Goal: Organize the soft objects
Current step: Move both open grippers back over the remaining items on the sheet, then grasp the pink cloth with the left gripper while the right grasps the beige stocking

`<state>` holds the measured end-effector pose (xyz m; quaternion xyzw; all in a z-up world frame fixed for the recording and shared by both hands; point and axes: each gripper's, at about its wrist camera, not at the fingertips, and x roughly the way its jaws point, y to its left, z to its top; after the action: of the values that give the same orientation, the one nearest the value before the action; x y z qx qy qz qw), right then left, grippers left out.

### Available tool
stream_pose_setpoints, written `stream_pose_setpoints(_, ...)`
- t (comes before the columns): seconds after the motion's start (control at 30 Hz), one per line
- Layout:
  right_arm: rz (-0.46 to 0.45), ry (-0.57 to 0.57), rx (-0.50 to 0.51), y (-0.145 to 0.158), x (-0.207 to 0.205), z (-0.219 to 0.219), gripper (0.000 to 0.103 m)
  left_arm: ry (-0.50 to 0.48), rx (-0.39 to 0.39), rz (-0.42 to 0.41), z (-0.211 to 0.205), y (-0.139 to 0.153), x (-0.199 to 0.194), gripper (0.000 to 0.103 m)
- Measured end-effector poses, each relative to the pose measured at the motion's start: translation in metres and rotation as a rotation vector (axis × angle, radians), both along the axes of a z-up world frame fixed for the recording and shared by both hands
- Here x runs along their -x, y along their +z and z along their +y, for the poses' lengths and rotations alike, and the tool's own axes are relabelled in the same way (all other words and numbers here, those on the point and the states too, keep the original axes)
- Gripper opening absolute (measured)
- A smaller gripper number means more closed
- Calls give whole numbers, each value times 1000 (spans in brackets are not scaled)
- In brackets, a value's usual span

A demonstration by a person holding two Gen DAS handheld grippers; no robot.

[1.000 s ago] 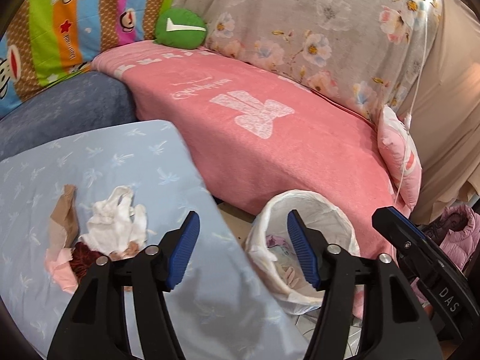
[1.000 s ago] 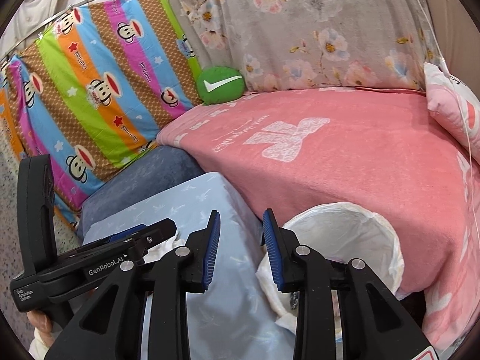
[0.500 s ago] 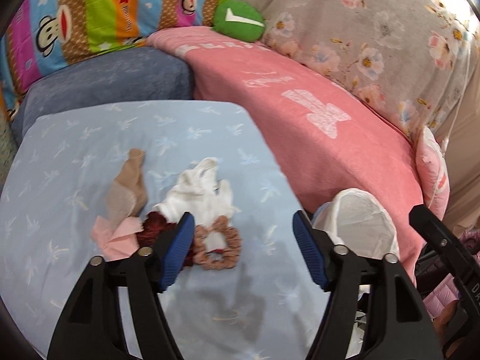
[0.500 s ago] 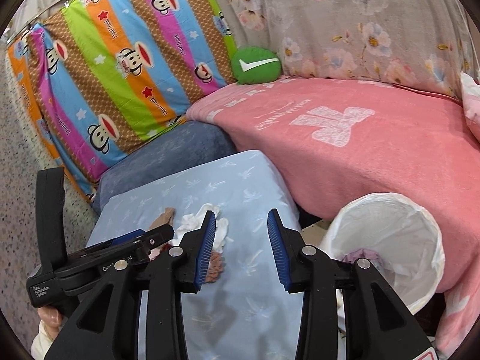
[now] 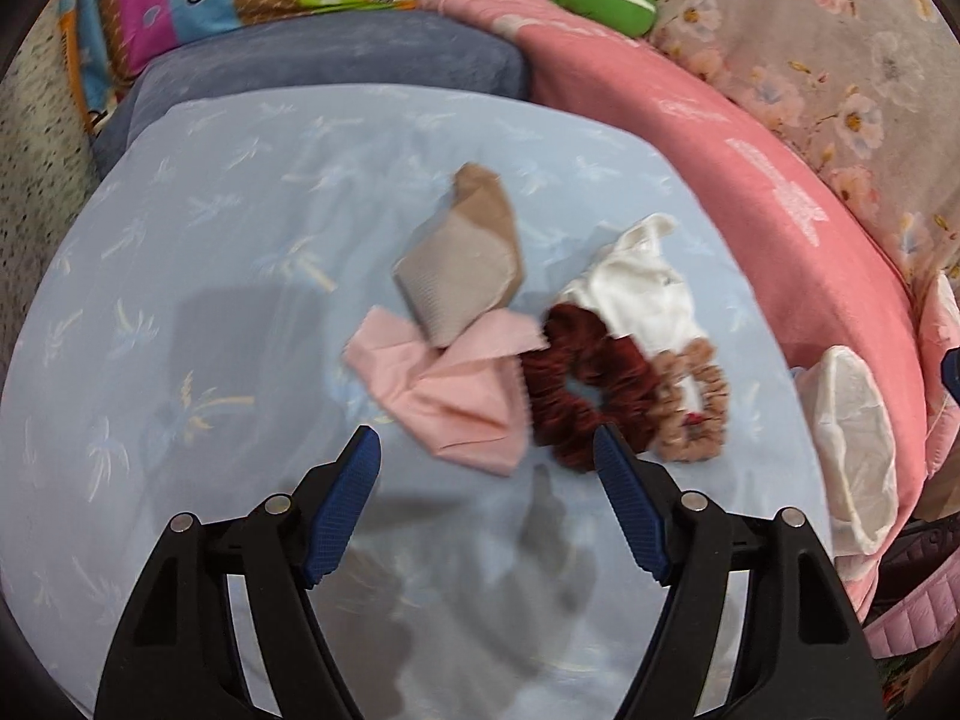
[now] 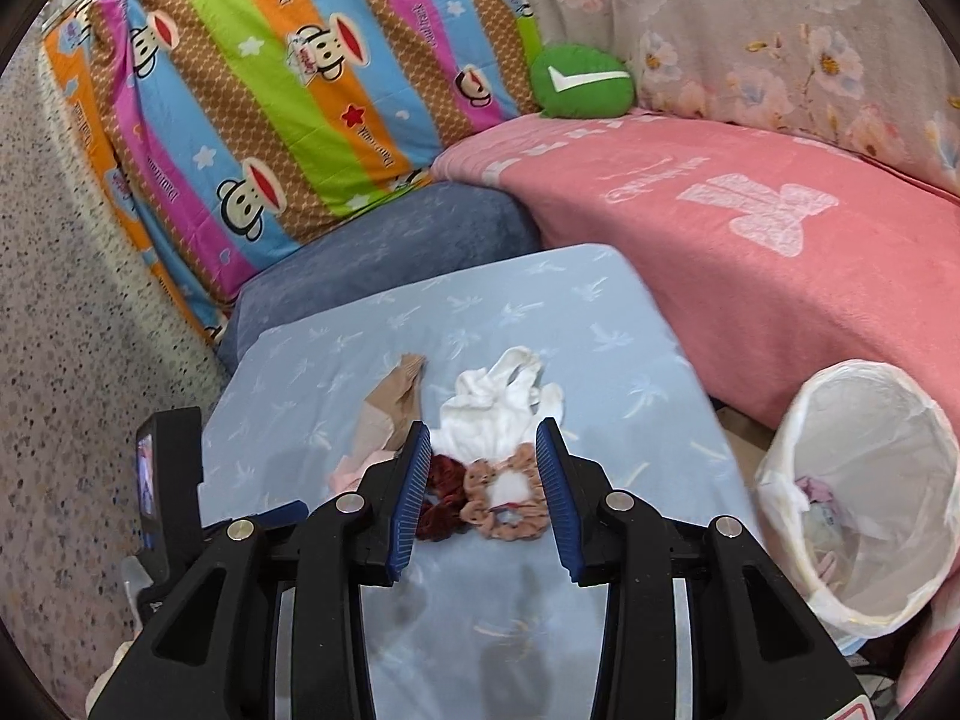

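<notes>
A small heap of soft things lies on a light blue cushion (image 5: 180, 276): a beige sock (image 5: 462, 258), a pink cloth (image 5: 450, 384), a dark red scrunchie (image 5: 576, 384), a tan scrunchie (image 5: 690, 408) and a white cloth (image 5: 642, 294). My left gripper (image 5: 486, 456) hangs open just short of the pink cloth and the red scrunchie, holding nothing. From the right wrist view, my right gripper (image 6: 483, 438) is open above the tan scrunchie (image 6: 504, 498), the red scrunchie (image 6: 441, 492) and the white cloth (image 6: 498, 402), also empty.
A bin lined with a white bag (image 6: 864, 480) stands to the right of the cushion (image 6: 630, 360), with some items inside. Behind are a pink blanket (image 6: 750, 228), a navy cushion (image 6: 384, 246), a striped monkey-print sheet (image 6: 270, 90) and a green pillow (image 6: 579, 81). Speckled floor (image 6: 72, 330) lies at the left.
Both grippers swung left from the bin and pink blanket toward the heap and came closer above it. The right gripper's jaws opened wider. Nothing was taken hold of.
</notes>
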<state>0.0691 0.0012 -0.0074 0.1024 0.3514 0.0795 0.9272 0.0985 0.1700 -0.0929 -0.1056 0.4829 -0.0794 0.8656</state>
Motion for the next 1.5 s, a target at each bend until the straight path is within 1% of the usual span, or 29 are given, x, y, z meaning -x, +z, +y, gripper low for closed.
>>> stream_pose_setpoints(0.1, 22, 20, 2, -9, -9, 15, 37, 10, -6, 17, 7, -10, -4, 70)
stream_pose_setpoints(0.27, 50, 45, 13, -21, -23, 31, 37, -2, -10, 25, 10, -21, -13, 69)
stream_pose_setpoints(0.37, 63, 52, 16, -26, -32, 38, 37, -16, -1, 38, 10, -28, -19, 62)
stream_pose_setpoints(0.53, 82, 58, 20, -35, -45, 45, 37, -6, 1, 22, 11, -29, -29, 61)
stream_pose_setpoints(0.57, 85, 59, 21, -36, -47, 46, 37, -2, 3, 21, 11, -29, -31, 55)
stream_pose_setpoints(0.6, 88, 60, 22, -38, -50, 48, 37, -4, 5, 20, 11, -29, -33, 44)
stream_pose_setpoints(0.63, 91, 62, 22, -39, -53, 50, 37, -7, 4, 21, 11, -29, -34, 36)
stream_pose_setpoints(0.67, 94, 65, 23, -40, -56, 52, 37, -11, 4, 26, 10, -30, -36, 19)
stream_pose_setpoints(0.7, 97, 68, 24, -41, -58, 52, 37, -17, 7, 31, 11, -30, -37, 8)
stream_pose_setpoints(0.73, 100, 72, 26, -42, -61, 54, 37, -18, 12, 35, 12, -31, -37, 6)
stream_pose_setpoints(0.8, 106, 82, 29, -45, -67, 59, 37, -15, 24, 31, 17, -29, -35, 4)
stream_pose_setpoints(0.9, 127, 106, 14, -52, -81, 68, 37, 6, 33, 16, 26, -22, -29, 4)
stream_pose_setpoints(1.1, 174, 145, -7, -70, -111, 96, 37, 67, 53, -21, 57, -4, -25, 4)
stream_pose_setpoints(1.3, 214, 150, -1, -94, -141, 120, 37, 117, 39, -58, 82, 8, -31, 4)
stream_pose_setpoints(1.5, 268, 145, 10, -119, -162, 132, 37, 127, 34, -70, 87, 10, -38, 4)
